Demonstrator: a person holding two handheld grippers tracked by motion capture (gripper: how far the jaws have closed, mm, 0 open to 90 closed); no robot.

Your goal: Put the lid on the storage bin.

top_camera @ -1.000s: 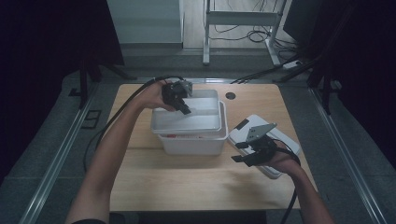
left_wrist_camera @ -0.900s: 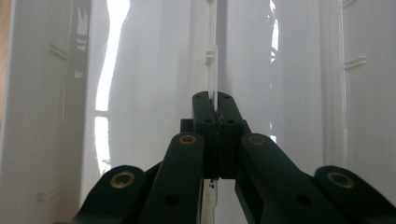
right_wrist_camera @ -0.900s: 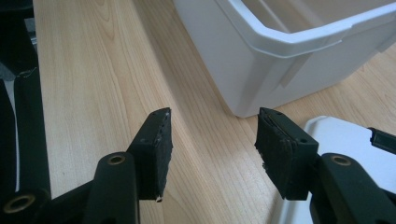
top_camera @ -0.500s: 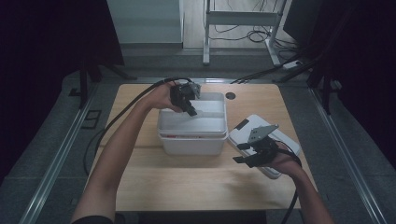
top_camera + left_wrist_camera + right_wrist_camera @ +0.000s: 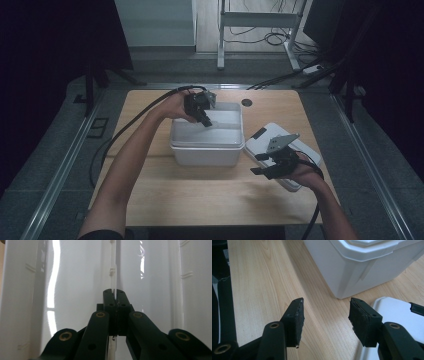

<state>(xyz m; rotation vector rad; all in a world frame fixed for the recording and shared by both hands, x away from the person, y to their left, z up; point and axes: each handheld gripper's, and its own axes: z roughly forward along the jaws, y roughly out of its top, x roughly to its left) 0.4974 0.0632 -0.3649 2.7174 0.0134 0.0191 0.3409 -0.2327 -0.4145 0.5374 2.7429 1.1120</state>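
A: What moved? The white bin (image 5: 206,142) slid toward the far side of the table (image 5: 200,195) and turned a bit; the left gripper (image 5: 204,119) went with it, now farther up and to the right in the high view. The right hand barely shifted.

B: Left jaws?

A: Closed tight. In the left gripper view the pads (image 5: 109,298) pinch a thin white upright edge, looks like the wall of the bin, with white plastic all around. From the high view the gripper sits at the bin's far-left rim, pointing down into it.

B: Right gripper (image 5: 261,165)?

A: Jaws wide apart, nothing between them. The right gripper view shows bare wood between the pads (image 5: 298,315), the bin's corner ahead, the lid (image 5: 397,312) at lower right.

B: Where's the lid?

A: Flat on the table just right of the bin, near its right side; touching or not, can't tell. The right hand (image 5: 300,167) hovers over its near end.

B: Bin contents?

A: Looks empty, hard to be sure.
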